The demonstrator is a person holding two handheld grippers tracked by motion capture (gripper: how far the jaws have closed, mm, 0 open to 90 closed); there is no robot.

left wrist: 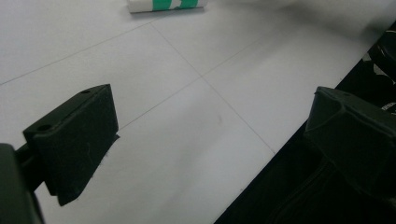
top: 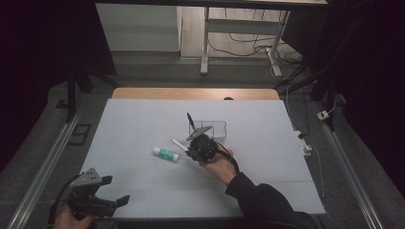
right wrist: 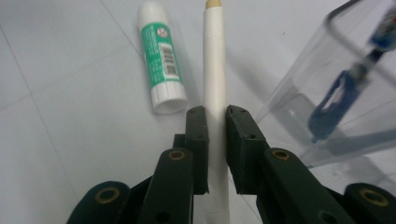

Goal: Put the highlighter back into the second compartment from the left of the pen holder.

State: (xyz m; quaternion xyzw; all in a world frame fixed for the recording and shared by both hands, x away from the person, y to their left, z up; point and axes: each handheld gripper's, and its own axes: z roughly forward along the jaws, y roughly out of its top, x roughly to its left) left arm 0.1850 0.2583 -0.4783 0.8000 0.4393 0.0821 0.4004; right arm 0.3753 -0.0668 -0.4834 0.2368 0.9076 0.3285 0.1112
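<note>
White pen in right hand-held gripper

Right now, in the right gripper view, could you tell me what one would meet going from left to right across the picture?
Glue stick lying on the white table → white pen clamped between the right gripper's fingers → clear plastic container with a blue pen inside.

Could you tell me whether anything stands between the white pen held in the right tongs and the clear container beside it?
Nothing visible does. The right tongs are shut on the white pen, and the clear container stands open right beside it, with a blue pen already inside. The glue stick lies on the other side.
</note>
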